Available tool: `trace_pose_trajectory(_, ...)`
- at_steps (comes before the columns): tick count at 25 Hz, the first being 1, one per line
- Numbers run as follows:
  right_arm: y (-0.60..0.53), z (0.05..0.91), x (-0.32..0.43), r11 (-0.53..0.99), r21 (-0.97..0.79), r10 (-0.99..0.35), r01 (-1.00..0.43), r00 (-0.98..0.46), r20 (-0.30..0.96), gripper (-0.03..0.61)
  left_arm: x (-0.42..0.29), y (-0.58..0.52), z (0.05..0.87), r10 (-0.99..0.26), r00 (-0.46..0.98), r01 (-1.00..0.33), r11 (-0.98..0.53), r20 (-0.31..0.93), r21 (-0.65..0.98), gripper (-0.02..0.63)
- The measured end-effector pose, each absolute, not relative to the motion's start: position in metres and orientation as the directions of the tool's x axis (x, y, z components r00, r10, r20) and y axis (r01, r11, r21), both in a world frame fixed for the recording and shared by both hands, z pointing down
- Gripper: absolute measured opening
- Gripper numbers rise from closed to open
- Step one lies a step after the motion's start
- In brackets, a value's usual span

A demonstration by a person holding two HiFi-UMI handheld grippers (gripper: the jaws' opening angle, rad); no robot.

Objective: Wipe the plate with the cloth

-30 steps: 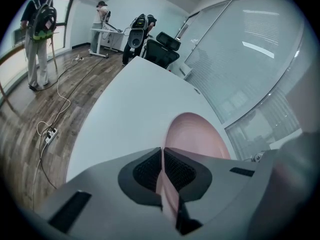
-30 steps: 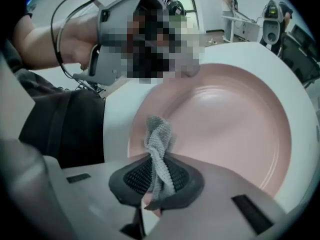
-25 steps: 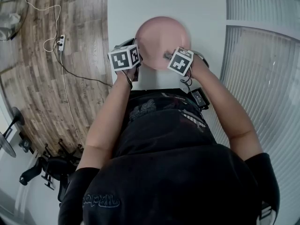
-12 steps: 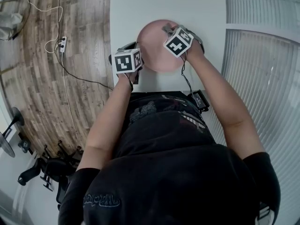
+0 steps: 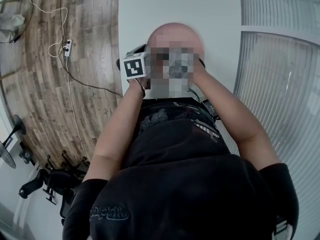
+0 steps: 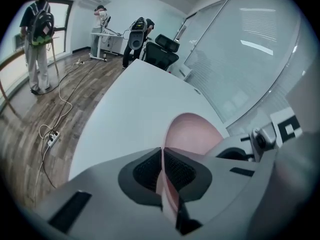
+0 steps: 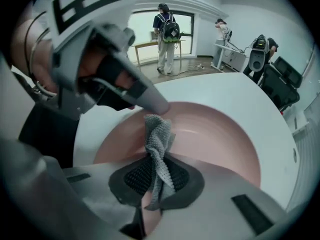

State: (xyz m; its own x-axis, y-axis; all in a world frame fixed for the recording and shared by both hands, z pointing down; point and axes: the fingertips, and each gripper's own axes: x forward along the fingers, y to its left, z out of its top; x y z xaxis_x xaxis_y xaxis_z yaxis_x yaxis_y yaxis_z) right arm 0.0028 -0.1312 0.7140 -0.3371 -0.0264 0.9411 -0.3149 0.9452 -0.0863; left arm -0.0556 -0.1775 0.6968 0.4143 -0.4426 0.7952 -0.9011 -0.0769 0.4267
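The pink round plate [image 7: 215,134] lies over the white table [image 5: 175,4], near the edge closest to the person.

1. Right gripper view. The right gripper [image 7: 152,179] is clamped on the grey knitted cloth [image 7: 160,139]. The cloth stands bunched between the two ribbed pads. Its free end reaches over the plate's inner surface to just beside the tip of the other gripper. Only this view shows the cloth and the hollow of the plate.

2. Left gripper view. The left gripper [image 6: 162,159] has its jaws nearly together, with the plate's rim pinched between the pads. The plate appears edge-on here and rises beyond the jaws. Part of the right gripper shows at the right edge.

3. Head view. Only the plate's far rim can be made out. The plate's middle, the cloth and the right gripper cannot be made out. The left gripper's marker cube [image 5: 134,66] sits at the plate's left side. This view alone shows both bare forearms and the dark shirt [image 5: 190,184].

4. Surroundings. A wooden floor [image 5: 60,99] lies left of the table, with a white power strip [image 5: 65,45] and loose cables on it. A glass wall [image 5: 280,59] runs along the right. Both gripper views show a black office chair [image 6: 162,54] beyond the table's far end and a person with a backpack [image 7: 166,34] standing by a window.

5. Markings. The marker cube carries a black-and-white square pattern. The print low on the shirt is too small to read.
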Motion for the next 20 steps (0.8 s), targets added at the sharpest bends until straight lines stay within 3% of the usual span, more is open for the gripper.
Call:
trace_pose_trajectory(5,-0.08,0.716,0.025,0.956,-0.136,0.054,-0.261,-0.299,0.953,0.038,-0.057,-0.176,0.696,-0.445,0.412,-0.902,-0.074,0.795,0.426,0.028)
trace_pose_trajectory(9,-0.069,0.719,0.057,0.945,-0.127,0.06,-0.301,-0.22,0.974,0.038,-0.058,-0.177,0.697,-0.443,0.413,-0.905,-0.098,0.796,0.414,0.028)
trace_pose_trajectory(20,-0.156,0.721,0.127,0.875,0.098,-0.152,-0.474,-0.076,0.985,0.038,-0.059,-0.173,0.697,-0.431,0.412,-0.909,-0.137,0.803,0.393,0.028)
